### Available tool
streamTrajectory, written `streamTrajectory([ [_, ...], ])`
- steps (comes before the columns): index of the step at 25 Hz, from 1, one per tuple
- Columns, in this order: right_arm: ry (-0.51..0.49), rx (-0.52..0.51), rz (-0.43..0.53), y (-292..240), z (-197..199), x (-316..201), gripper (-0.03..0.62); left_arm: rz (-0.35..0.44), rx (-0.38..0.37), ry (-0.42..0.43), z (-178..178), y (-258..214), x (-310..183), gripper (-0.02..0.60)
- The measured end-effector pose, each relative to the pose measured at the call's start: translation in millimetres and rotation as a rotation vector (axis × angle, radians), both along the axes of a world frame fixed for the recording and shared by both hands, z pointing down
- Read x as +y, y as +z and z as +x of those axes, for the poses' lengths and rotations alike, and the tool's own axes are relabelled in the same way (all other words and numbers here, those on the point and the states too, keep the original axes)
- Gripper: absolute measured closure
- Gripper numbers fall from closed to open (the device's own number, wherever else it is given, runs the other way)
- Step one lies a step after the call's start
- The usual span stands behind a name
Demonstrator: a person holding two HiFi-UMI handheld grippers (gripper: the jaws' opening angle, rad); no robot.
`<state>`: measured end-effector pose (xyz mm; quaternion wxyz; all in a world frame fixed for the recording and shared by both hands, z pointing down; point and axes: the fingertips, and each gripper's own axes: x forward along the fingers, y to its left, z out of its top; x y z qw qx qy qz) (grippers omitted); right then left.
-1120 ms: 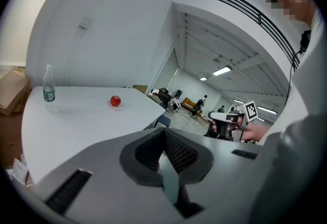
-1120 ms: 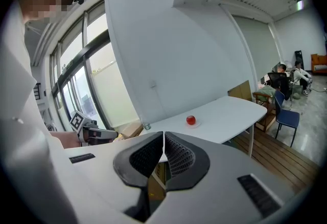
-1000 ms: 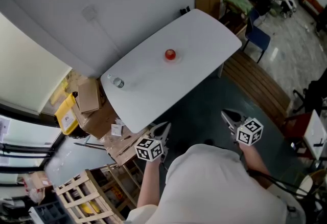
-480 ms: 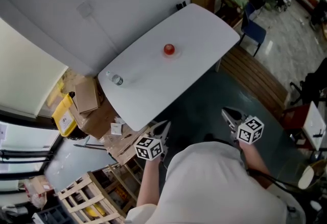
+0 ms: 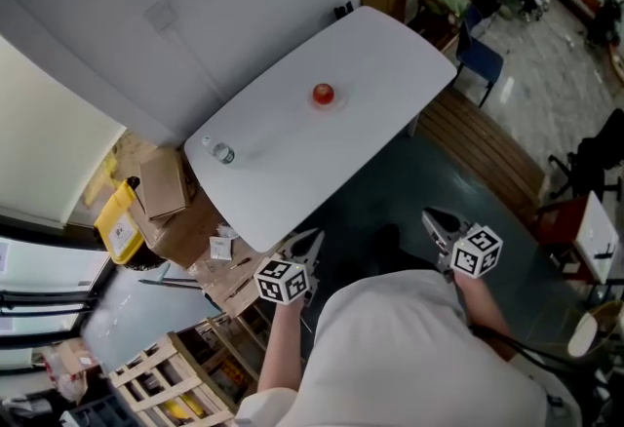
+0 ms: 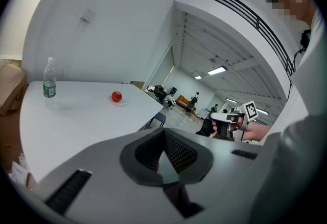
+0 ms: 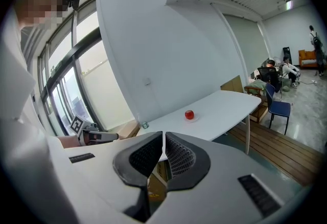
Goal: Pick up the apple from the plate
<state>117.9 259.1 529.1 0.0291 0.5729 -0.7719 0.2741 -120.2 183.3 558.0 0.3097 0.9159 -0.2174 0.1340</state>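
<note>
Head view: left claw (image 5: 313, 237) and right claw (image 5: 430, 216) closed, aimed toward table (image 5: 375, 55).

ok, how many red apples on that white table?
1. The round red apple sits on a small white plate near the middle of the white oval table. No other apple shows on the tabletop.

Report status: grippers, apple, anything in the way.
Left gripper and right gripper shut, empty. Apple on plate, untouched. Bottle well aside.
</note>
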Motion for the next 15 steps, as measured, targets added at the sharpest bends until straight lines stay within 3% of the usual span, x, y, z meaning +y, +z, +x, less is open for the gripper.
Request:
streamTrajectory([
  [15, -0.164, -0.019, -0.032, 12.5, 31.9, -103.1, 0.554, -0.006, -0.06, -0.145, 31.1, 6.5, -56.6, 0.58],
])
